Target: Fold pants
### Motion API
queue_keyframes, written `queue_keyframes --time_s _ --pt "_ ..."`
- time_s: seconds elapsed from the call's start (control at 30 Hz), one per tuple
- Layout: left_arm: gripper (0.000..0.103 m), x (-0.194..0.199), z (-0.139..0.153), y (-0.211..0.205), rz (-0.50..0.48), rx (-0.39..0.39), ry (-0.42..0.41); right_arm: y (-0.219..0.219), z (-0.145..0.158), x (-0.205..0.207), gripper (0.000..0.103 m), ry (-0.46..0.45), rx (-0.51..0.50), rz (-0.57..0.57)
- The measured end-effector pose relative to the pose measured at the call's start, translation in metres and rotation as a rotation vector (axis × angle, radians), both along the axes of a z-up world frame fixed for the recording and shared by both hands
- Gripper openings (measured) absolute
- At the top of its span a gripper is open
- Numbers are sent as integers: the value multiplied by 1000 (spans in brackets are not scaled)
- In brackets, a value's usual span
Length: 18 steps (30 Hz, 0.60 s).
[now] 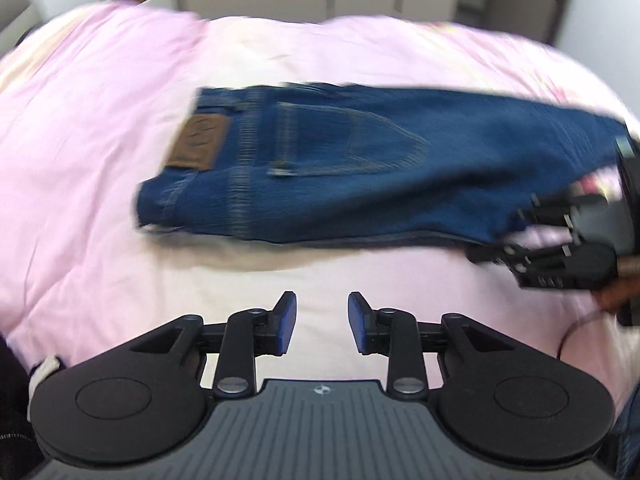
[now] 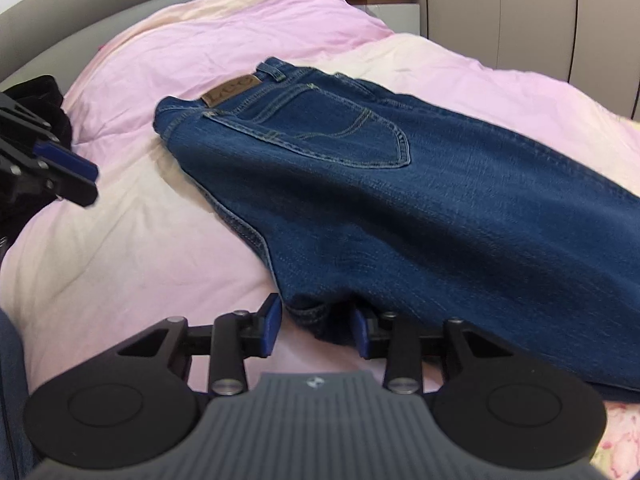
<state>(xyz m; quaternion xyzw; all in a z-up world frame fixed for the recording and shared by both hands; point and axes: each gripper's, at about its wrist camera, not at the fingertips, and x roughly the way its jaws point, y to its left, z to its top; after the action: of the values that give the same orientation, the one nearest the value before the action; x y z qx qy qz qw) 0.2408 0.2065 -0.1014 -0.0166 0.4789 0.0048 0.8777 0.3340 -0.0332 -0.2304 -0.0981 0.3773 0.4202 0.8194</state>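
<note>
Two grippers are mine here, and both sets of fingers stand released, gripping nothing. Nearest to me, my left gripper (image 1: 322, 322) hangs over bare pink bedding with a clear gap between its blue pads, short of the jeans. My right gripper (image 2: 316, 330) is lower and closer in: a fold of denim at the near edge of the jeans (image 2: 400, 200) sits between its fingers, but I see daylight beside the left pad, so I read it as let go, not pinched.

The jeans lie across the bed (image 2: 140, 260), already doubled leg over leg, back pocket (image 2: 352, 136) up. The waistband with its brown leather patch (image 2: 232, 92) points to the far left in the right wrist view; the legs run off to the right, past the edge of the picture.

The step in hand, as I judge it, is the next fold, bringing the leg end over toward the waist. To do it well I would take both layers together at the hem, one gripper at each corner, lift just enough to clear the quilt, and lay the edge square along the waistband so the seams stay lined up. The soft quilt may drag the lower layer, so I should carry, not slide.

Farther off stand a padded headboard (image 2: 80, 12) and a bedside cabinet (image 2: 384, 4).
</note>
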Motion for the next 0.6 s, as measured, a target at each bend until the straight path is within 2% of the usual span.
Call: queue_keyframes --time_s 0.03,0.07,0.17,0.27,0.37,0.43,0.47,0.5,0.53,0.6 --pt "37 0 3 12 35 -17 -10 3 -1 2 11 0 2 -9" --pt "43 1 5 23 68 -32 -23 4 1 0 7 0 18 -7" --pt "62 3 12 59 172 -105 -75 4 15 -8 6 14 28 16" --pt "66 11 7 85 239 -197 -89 9 4 -18 6 3 -81 63" --pt "74 21 -2 101 279 -248 -100 14 -4 -14 6 28 -113 50" --pt "80 28 -9 113 322 -296 -113 14 2 -11 10 39 -111 43" --pt "81 29 -14 117 350 -339 -118 10 7 -12 15 36 -106 40" --pt "81 31 -22 123 381 -392 -122 5 12 -14 28 36 -102 35" --pt "81 32 -31 128 420 -444 -124 -1 16 -15 34 38 -98 25" --pt "81 32 -47 135 498 -540 -134 -21 21 -17 38 28 -98 -30"
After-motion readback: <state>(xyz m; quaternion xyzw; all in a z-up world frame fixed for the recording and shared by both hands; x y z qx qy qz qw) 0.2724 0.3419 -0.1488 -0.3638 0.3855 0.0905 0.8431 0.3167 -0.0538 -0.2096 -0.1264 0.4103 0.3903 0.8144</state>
